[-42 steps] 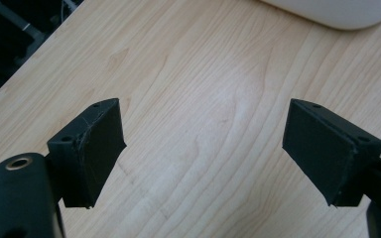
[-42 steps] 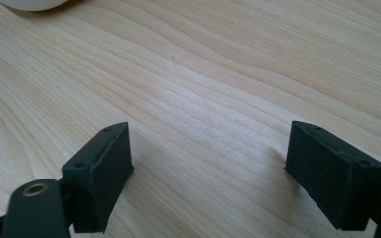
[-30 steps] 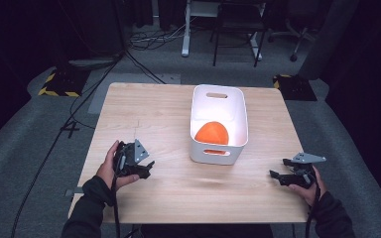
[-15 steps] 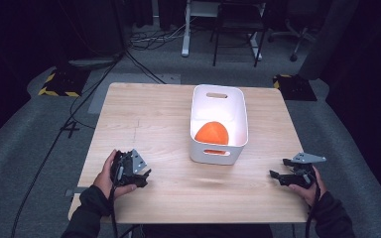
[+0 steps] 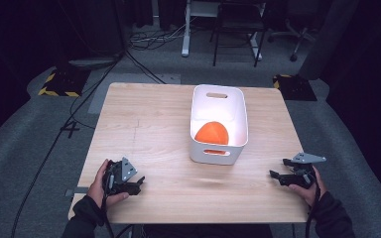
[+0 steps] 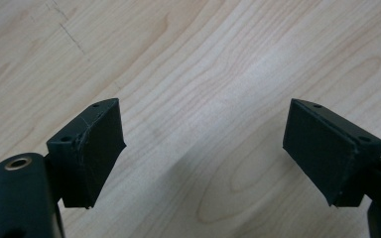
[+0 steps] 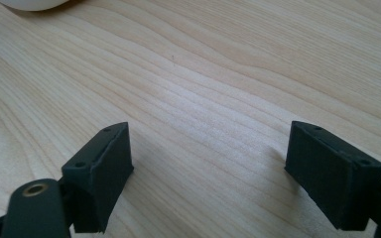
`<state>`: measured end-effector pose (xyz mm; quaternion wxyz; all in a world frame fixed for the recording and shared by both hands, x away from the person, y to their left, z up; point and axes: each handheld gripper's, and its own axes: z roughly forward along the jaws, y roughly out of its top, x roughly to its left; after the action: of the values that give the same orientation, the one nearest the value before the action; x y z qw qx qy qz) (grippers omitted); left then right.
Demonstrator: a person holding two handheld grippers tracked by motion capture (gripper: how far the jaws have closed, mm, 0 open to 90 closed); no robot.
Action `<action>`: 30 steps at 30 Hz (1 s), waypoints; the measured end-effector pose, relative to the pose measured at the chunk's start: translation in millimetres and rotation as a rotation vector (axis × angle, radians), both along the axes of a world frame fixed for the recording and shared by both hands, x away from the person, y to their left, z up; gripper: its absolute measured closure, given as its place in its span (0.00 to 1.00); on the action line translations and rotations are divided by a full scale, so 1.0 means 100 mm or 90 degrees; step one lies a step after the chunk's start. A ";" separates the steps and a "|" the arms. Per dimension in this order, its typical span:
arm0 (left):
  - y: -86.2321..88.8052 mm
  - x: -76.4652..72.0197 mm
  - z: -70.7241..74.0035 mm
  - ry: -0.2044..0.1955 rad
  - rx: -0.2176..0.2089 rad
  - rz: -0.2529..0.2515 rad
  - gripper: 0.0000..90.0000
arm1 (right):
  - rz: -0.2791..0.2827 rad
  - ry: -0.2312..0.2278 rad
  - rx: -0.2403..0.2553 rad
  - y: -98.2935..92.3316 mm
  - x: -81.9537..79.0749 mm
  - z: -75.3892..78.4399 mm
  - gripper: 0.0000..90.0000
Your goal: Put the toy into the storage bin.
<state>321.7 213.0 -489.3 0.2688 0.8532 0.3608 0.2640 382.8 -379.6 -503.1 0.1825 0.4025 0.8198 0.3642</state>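
Left hand-held gripper (image 5: 135, 184) sits low over the near-left corner of the tabletop (image 5: 149, 124), gripped by the person's left hand (image 5: 103, 182), jaws pointing toward the table's middle. In the left gripper view its jaws (image 6: 206, 153) are spread wide, bare wood grain between the pads, nothing pinched and nothing touched by the pads.

Right hand-held gripper (image 5: 277, 176) is at the near-right corner, held by the right hand (image 5: 308, 186), jaws pointing left across the tabletop. The right gripper view shows the same: jaws (image 7: 208, 173) spread wide, empty, only tabletop between them. A sliver of the white bin's base (image 7: 32, 4) shows at the top-left edge of that view, well clear of the pads.

White bin (image 5: 219, 97) stands upright on the tabletop, right of centre, long side running away from the person, handle cut-outs at both ends. Orange ball (image 5: 212, 133) lies inside it, toward the near end. The bin is between the two grippers but farther up the table, well apart from both; the right one is somewhat nearer to it. Neither gripper touches bin or ball.

Grey three-cornered plates top both grippers in the high view; cables trail back along the person's dark sleeves.
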 end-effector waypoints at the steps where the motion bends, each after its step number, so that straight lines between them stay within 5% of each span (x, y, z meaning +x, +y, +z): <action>1: 0.01 -0.01 -0.02 0.002 -0.008 0.004 0.18 | 0.001 0.000 0.000 0.00 0.00 0.00 0.20; 11: 0.22 -0.05 -0.12 0.056 -0.112 0.020 0.19 | 0.007 -0.002 0.000 0.00 -0.01 0.00 0.20; 15: 0.32 -0.03 -0.14 0.098 -0.155 0.037 0.19 | 0.008 -0.001 0.000 0.00 -0.02 0.00 0.20; 30: 0.30 -0.04 -0.14 0.099 -0.153 0.043 0.18 | 0.008 -0.001 -0.001 0.00 -0.04 0.00 0.20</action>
<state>318.2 243.2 -503.2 0.3313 0.8201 0.4379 0.1609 379.2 -379.5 -503.1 0.1814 0.3964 0.8226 0.3651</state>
